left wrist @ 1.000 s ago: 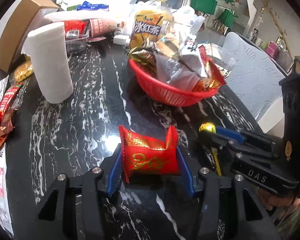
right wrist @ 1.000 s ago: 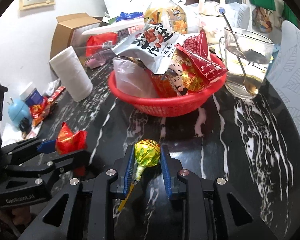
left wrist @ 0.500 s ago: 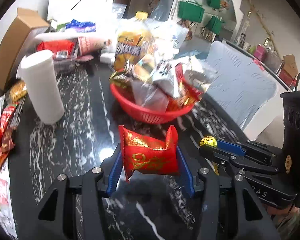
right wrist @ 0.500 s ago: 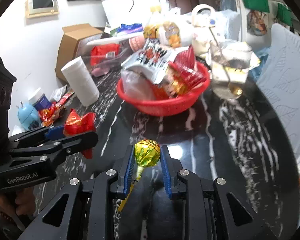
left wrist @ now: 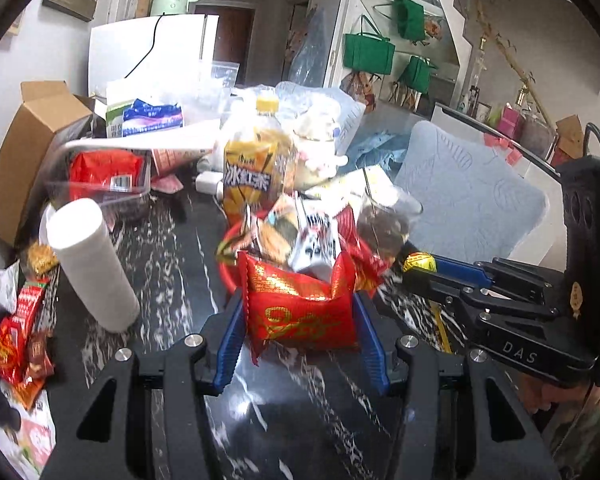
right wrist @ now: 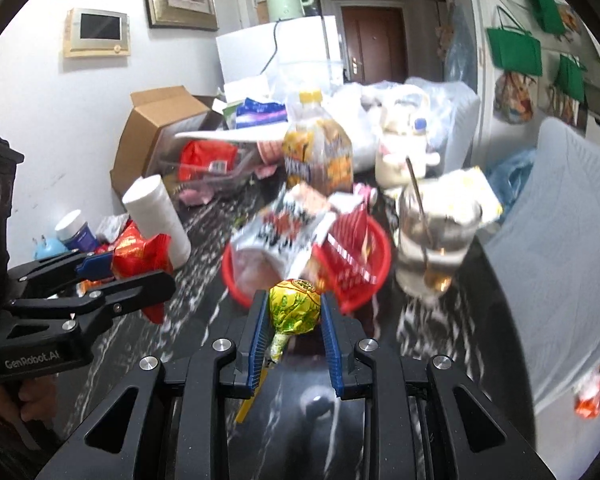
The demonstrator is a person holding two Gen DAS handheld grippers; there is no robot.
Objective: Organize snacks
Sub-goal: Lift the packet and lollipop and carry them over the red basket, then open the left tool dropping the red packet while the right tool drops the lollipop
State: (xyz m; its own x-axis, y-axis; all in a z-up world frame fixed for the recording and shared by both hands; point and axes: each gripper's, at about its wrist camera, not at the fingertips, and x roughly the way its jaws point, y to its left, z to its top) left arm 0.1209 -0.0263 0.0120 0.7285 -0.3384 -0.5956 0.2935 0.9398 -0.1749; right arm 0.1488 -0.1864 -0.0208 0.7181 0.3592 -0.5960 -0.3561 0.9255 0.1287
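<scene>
Change: both grippers are rising off the black marble table (left wrist: 172,288) compared with a second ago, and the red basket (right wrist: 376,256) is sitting lower and further off in both views than it did then.
Meaning: the pick-up looks done; carrying to the basket seems to be the step under way (a judgement, not something seen).
Left gripper (left wrist: 300,320): its blue pads are pinching the red snack packet (left wrist: 300,308) by its two sides, holding it level in the air, just short of the basket.
Right gripper (right wrist: 294,320): its pads are pressing on the yellow-green lollipop (right wrist: 295,307) at the wrapped head, stick hanging down between the fingers.
Pose: both are pointing forward toward the basket, side by side, the right one slightly ahead.
Basket: already heaped with packets, beside the glass mug (right wrist: 436,240).
</scene>
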